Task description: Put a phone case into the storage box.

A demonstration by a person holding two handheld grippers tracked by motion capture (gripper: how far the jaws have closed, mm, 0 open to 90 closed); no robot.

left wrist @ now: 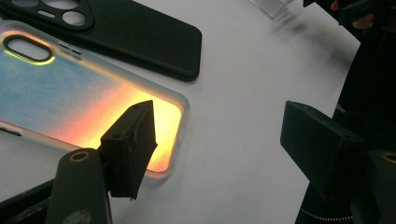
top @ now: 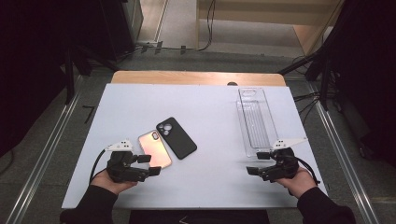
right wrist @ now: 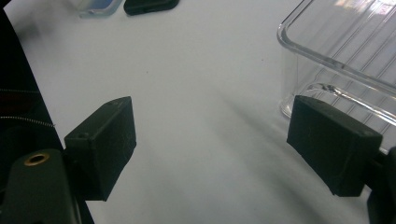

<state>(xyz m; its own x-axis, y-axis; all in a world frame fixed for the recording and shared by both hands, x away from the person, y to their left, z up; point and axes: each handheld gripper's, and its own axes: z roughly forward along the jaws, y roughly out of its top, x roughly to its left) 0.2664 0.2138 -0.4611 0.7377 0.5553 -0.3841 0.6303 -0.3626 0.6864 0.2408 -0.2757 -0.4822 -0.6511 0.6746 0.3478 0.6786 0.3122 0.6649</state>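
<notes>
**Left jaws poised at the iridescent case, nothing gripped yet**

Nearest you, your left gripper [top: 150, 164] stands wide open, holding nothing. One jaw hangs over the near corner of the translucent phone case with the pink-orange-to-blue sheen [top: 154, 149]; the other jaw sits clear of it, over bare white table [top: 210, 177]. I judge this as the approach step of a pick: the case lies flat, just ahead of your left jaws, not yet clamped. The next move calls for bringing the jaws down to straddle that near end and closing on the thin rim; a flat, slick shell gives little edge, so it may slide rather than lift.

The case shows a frosted border, a rounded camera cutout at its far end and a warm glow at the near corner [left wrist: 84, 98].

Just beyond it, touching or nearly so, lies the matte black phone case [top: 176, 137].

Your right gripper [top: 258, 163] is likewise wide open and empty, with the clear ribbed plastic tray [top: 254, 120] just ahead of it.
</notes>
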